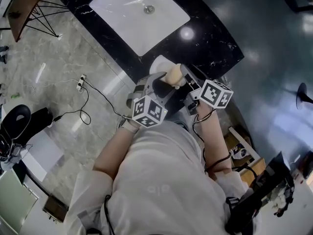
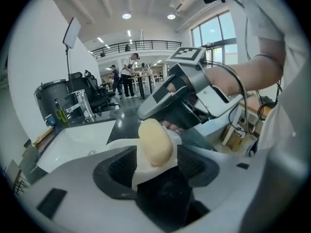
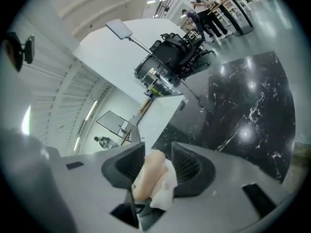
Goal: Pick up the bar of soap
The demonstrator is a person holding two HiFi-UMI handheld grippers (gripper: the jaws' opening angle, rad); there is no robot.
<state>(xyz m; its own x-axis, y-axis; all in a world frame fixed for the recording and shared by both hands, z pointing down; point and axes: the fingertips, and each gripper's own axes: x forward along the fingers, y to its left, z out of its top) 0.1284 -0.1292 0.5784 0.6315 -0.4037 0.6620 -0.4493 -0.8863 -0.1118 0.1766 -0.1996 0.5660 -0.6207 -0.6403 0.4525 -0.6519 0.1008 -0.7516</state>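
A beige oval bar of soap (image 1: 173,75) sits at the near edge of the black counter, on a crumpled white sheet (image 1: 160,62). My left gripper (image 1: 164,84) comes at it from the near left and my right gripper (image 1: 185,80) from the near right. In the left gripper view the soap (image 2: 155,142) stands between the open jaws on the white sheet (image 2: 146,171), with a thin strip of sheet showing beside one pad. In the right gripper view the soap (image 3: 148,174) and the sheet (image 3: 165,188) lie between that gripper's open jaws too. I see no pad pressing on it.
The black marble counter (image 1: 210,38) carries a white sink (image 1: 139,13) beyond the soap. To the left lies a tiled floor with a power strip and cable (image 1: 81,83), a chair (image 1: 24,4) and dark gear (image 1: 19,121). Boxes and cables lie at the lower right (image 1: 244,155).
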